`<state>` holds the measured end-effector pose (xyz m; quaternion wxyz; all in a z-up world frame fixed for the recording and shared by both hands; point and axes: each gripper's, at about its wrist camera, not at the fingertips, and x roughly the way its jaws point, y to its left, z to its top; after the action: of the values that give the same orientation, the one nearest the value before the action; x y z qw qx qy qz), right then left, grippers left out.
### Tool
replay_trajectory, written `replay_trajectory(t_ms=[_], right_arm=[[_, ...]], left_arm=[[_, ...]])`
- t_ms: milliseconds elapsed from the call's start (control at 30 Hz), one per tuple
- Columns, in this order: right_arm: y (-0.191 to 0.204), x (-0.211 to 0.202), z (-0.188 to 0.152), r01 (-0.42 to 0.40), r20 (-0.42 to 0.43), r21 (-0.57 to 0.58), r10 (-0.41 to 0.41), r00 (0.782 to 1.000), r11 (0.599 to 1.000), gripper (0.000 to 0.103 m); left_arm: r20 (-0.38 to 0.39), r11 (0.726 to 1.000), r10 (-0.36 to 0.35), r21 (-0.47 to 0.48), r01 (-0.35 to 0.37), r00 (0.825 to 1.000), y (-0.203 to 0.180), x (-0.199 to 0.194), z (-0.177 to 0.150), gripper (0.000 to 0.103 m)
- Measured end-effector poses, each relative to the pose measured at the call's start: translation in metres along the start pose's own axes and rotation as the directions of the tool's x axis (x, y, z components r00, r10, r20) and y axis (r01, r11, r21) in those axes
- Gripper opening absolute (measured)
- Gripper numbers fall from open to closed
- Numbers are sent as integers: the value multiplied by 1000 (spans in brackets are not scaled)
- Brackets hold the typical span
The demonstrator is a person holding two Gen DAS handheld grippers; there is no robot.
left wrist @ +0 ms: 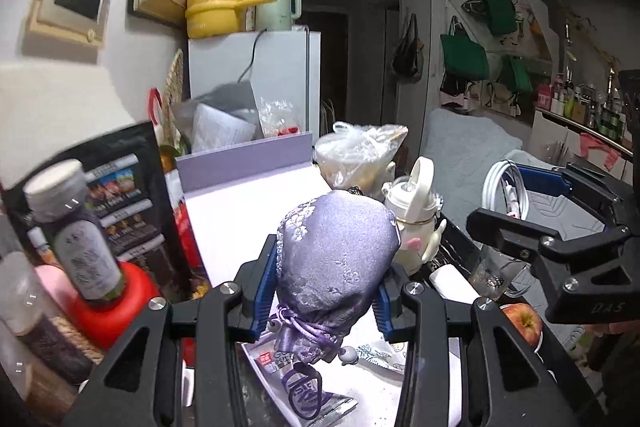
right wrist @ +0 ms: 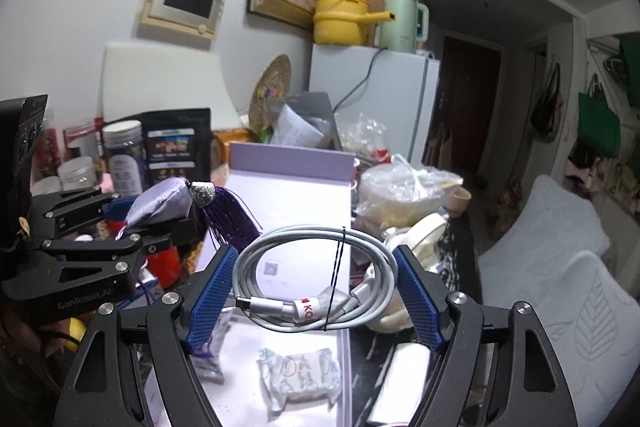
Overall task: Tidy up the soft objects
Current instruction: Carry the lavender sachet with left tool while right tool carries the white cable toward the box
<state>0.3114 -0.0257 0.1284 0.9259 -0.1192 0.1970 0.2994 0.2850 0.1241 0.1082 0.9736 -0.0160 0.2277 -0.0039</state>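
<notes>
A white fridge (right wrist: 376,99) stands at the far end of the room, carrying a yellow pot (right wrist: 340,21) and a pale green kettle (right wrist: 404,23). Before it runs a crowded table (right wrist: 372,359), its dark top showing along the right edge beside a grey quilted cushion (right wrist: 560,287). On the table lies an open lilac box (right wrist: 296,183), its raised lid toward the fridge and its pale floor reaching toward the cameras. Along the table's left edge stand a black printed pouch (right wrist: 178,147) and a grey-lidded jar (right wrist: 122,155); off the box's far right corner sits a clear plastic bag (right wrist: 408,187), and nearer along that side a white bottle (left wrist: 416,223).

The left gripper (left wrist: 328,283) holds a lilac brocade pouch (left wrist: 336,255) above the near part of the box, its blue pads pressed into the pouch's sides at a narrow opening. The pouch is plump and rounded, woven with pale flowers, and its gathered neck points back toward the camera, tied with a purple cord (left wrist: 304,331) that ends in small grey beads. In the right wrist view a silver cap and a dark purple tassel (right wrist: 232,215) hang from the pouch's far end.

The right gripper (right wrist: 316,287) holds a coiled white cable (right wrist: 316,279) at a wide opening, the coil spanning the gap between the blue pads and hanging over the box's right edge. The coil is bound by a thin dark tie, with a metal plug lying across its lower side.

On the box floor below it lies a small wrapped packet (right wrist: 300,375) printed with drawings.
</notes>
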Motion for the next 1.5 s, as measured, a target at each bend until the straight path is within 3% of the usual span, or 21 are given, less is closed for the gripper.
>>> replay_trajectory(t_ms=[500,733,1500], right_arm=[[-8,72,-31,6,-162,58,4,987,998,79],[-9,92,-50,12,-223,85,7,975,996,79],[-2,140,-89,26,-419,87,13,908,996,79]], left_arm=[[-186,999,52,20,-49,981,8,71,-40,41],[-256,1000,-7,27,14,967,6,88,-58,41],[-403,996,69,81,-40,913,10,129,-84,41]])
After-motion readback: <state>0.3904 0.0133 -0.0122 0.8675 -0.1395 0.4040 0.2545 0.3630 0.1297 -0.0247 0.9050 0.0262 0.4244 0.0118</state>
